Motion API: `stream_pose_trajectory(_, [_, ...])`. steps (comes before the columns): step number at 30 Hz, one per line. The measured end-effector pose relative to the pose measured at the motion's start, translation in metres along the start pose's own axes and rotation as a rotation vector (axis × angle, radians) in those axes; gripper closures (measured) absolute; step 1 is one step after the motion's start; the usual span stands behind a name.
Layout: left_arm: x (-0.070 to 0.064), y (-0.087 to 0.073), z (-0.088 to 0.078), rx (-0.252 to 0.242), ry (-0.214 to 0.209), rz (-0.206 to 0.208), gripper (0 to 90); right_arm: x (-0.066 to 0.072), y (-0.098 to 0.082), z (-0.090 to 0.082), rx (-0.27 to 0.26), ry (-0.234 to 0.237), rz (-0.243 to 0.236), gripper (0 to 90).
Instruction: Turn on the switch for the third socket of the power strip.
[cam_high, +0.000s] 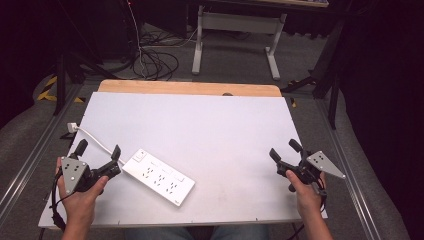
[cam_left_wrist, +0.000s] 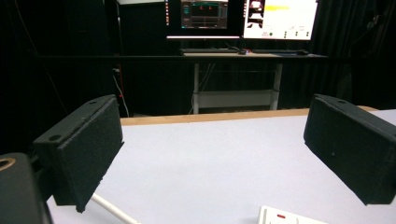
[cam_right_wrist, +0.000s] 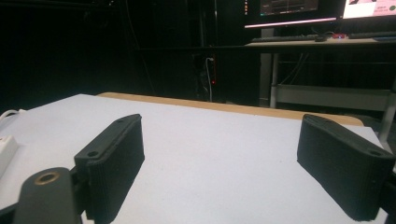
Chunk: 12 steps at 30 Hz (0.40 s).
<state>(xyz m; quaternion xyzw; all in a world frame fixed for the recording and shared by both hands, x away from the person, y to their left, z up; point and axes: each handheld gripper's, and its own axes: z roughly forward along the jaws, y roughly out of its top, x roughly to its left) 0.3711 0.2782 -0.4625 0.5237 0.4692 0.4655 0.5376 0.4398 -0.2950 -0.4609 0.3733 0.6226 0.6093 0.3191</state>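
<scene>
Power strip (cam_high: 159, 176) – white, lies flat, diagonal, on counter (cam_high: 210, 130) front-left; cord (cam_high: 95, 139) runs from its rear end to plug (cam_high: 73, 127) at counter's left edge. Left gripper (cam_high: 99, 149) just beside strip's rear end, not touching; fingers (cam_left_wrist: 84, 154) wide apart, nothing btwn them, strip corner low in left gripper view. Right gripper (cam_high: 284, 150) well apart at counter's right side – fingers (cam_right_wrist: 116, 158) spread, nothing btwn, bare counter ahead. Both held in person's hands near front edge.
</scene>
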Motion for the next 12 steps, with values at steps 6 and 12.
stream_pose_trajectory(6, [-0.0004, -0.0006, -0.0001, 0.005, -0.018, 0.008, 5.3, -0.0001, 0.0001, -0.0004, -0.020, 0.002, -0.034, 0.7])
stream_pose_trajectory(12, [-0.0003, -0.0008, -0.0004, 0.002, -0.020, 0.005, 5.3, -0.0003, 0.0000, -0.0006, -0.019, -0.003, -0.023, 1.1])
